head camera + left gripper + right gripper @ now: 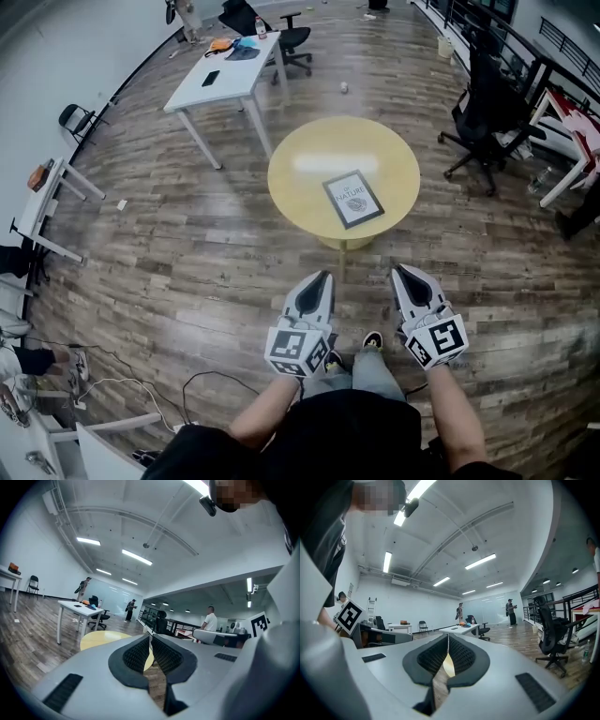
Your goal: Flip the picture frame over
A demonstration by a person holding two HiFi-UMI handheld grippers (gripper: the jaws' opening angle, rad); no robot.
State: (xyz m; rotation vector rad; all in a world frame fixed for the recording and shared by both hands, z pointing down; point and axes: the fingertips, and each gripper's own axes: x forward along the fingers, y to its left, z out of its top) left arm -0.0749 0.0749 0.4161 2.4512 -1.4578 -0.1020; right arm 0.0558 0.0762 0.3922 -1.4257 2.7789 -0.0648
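Head view: picture frame (353,199) lay on the counter (300,178) well ahead, equally far from left tongs (323,276) and right tongs (398,270), both closed, empty.

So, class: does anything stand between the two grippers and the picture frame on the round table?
Nothing visible does. Only wood floor and the round table's near edge lie between the left gripper, the right gripper and the picture frame.
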